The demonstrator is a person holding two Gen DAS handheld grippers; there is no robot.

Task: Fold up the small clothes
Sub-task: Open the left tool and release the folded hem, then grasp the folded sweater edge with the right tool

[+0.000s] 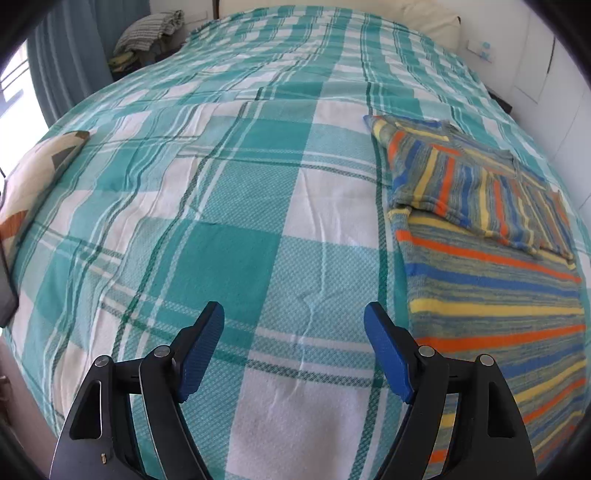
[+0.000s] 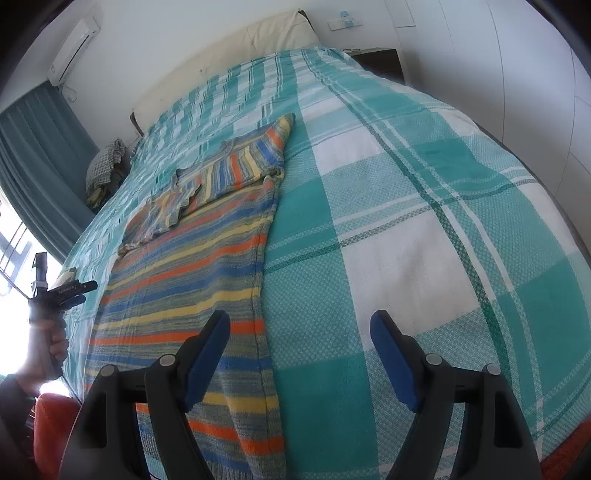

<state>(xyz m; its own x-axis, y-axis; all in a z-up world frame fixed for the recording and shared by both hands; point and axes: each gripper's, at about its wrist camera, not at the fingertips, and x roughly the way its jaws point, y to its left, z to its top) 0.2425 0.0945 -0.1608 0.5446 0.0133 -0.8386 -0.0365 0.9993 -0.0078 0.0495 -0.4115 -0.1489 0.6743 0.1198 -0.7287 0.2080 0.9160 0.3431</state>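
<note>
A knitted garment with orange, blue and yellow stripes lies flat on the teal checked bedspread, its sleeves folded across the upper part. My left gripper stands open over bare bedspread, just left of the garment's edge, with nothing between its blue pads. In the right wrist view the garment runs up the bed; my right gripper is open above its right edge, the left finger over the knit, the right finger over the bedspread. The left gripper shows there at the far left, held in a hand.
A patterned pillow lies at the bed's left side. Piled clothes sit beyond the far left corner by a teal curtain. A cream headboard cushion and a dark nightstand stand at the far end. Something orange is by the near edge.
</note>
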